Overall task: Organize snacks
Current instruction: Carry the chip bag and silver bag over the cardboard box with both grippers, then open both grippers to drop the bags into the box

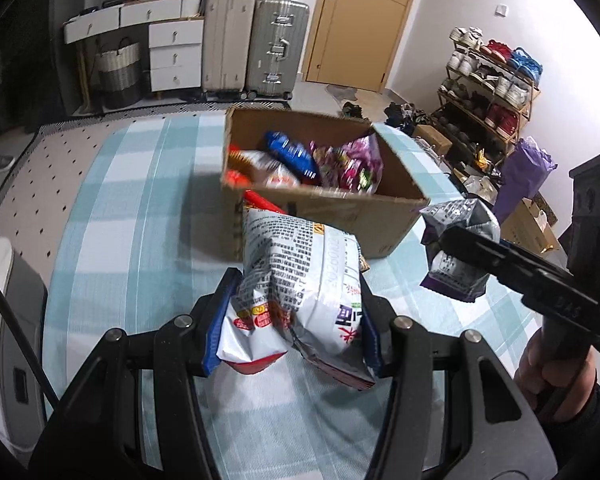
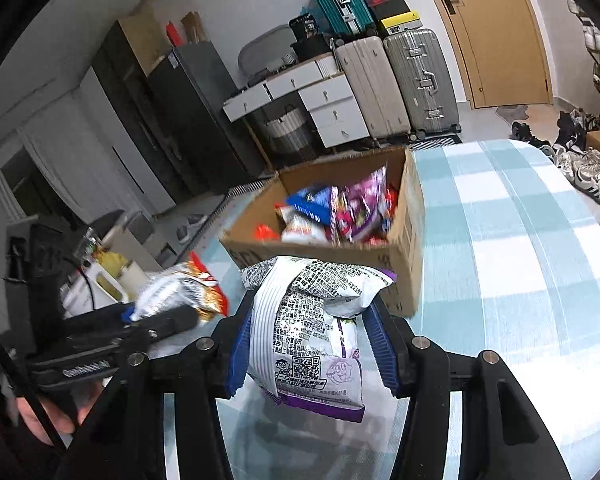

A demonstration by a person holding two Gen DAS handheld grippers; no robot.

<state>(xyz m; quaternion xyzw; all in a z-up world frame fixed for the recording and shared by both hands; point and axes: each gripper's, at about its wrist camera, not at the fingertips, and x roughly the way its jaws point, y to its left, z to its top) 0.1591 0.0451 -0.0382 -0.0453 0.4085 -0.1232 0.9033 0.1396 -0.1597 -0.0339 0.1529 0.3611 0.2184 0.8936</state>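
Item one: we hold a red-and-white snack bag (image 1: 296, 292), pinched in the left gripper (image 1: 296, 316) jaws. Item two: a purple-and-white snack bag (image 2: 316, 332), pinched in the right gripper (image 2: 312, 344). Cardboard box (image 1: 332, 216) (already holding snacks) sits just beyond both, on the checked table (image 1: 140, 220).

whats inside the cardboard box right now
The cardboard box holds snack packets: a blue one, purple ones and red-orange ones. Anything beneath them and the box's bottom is covered.
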